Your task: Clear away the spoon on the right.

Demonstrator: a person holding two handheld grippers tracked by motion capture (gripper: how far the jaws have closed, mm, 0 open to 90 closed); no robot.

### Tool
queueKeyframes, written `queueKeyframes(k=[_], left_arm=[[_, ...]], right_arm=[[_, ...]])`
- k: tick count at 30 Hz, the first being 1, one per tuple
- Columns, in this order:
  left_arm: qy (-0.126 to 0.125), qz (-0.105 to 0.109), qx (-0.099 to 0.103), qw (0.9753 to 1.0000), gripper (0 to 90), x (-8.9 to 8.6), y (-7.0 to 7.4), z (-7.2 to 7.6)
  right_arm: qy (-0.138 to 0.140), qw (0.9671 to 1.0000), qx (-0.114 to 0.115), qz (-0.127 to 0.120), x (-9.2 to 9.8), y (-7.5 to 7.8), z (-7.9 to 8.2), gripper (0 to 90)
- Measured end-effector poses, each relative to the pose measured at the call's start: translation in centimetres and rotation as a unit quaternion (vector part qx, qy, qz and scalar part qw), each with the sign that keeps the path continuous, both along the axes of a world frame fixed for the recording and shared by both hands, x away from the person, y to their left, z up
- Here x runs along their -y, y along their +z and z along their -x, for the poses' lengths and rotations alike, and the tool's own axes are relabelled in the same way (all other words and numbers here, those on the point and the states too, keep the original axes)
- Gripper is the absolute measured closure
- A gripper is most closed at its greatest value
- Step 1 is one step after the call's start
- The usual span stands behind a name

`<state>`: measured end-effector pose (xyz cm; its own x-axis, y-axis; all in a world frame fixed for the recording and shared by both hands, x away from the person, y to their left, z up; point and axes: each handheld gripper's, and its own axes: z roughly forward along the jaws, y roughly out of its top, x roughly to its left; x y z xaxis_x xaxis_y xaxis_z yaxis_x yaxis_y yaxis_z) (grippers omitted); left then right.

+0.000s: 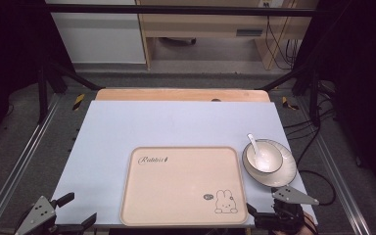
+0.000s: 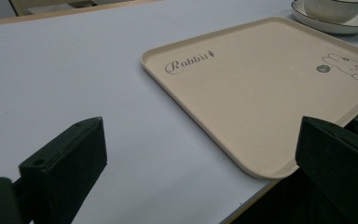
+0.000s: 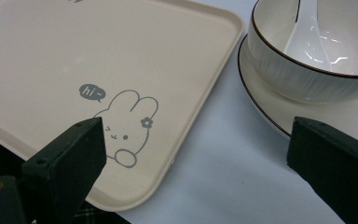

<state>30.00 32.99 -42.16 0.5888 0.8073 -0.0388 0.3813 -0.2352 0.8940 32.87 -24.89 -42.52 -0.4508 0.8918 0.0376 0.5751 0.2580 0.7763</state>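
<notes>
The right claw (image 1: 269, 208) hovers at the near right edge of the bench (image 1: 127, 127), with its jaws spread wide and nothing between them. In the right gripper view, one jaw stands over the near corner of the tray (image 3: 121, 51), above the printed rabbit (image 3: 126, 128), and the other jaw stands over the near rim of the plate (image 3: 279, 116). The left claw (image 1: 76, 215) is at the near left corner of the bench, also wide open and empty, well apart from the tray.

The beige tray (image 1: 183, 186) lies flat on the near part of the bench, a little right of the middle, and it carries nothing. Just beside its far right corner stands the white plate (image 1: 286, 174) with a dark rim line. A white bowl (image 1: 263, 156) sits on this plate, and a white spoon (image 1: 252, 143) rests inside the bowl with its handle leaning over the far left rim. The plate is close to the tray; I cannot tell if they touch.
</notes>
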Motion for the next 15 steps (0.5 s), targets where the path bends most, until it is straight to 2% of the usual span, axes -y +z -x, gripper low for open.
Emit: queueKeyframes(k=[4,10,15], left_arm=[[0.0,-0.001,-0.001,1.0,1.5,0.01,0.0,0.0],[0.001,0.0,0.0,1.0,1.5,0.01,0.0,0.0],[0.001,0.0,0.0,1.0,1.6,0.01,0.0,0.0]], right_arm=[[-0.002,1.0,0.001,-0.003,0.01,0.07,-0.05,4.4],[-0.002,0.9998,0.021,0.006,-0.06,0.23,-0.35,3.7],[0.0,0.9997,0.024,0.002,0.03,0.39,-0.5,3.7]])
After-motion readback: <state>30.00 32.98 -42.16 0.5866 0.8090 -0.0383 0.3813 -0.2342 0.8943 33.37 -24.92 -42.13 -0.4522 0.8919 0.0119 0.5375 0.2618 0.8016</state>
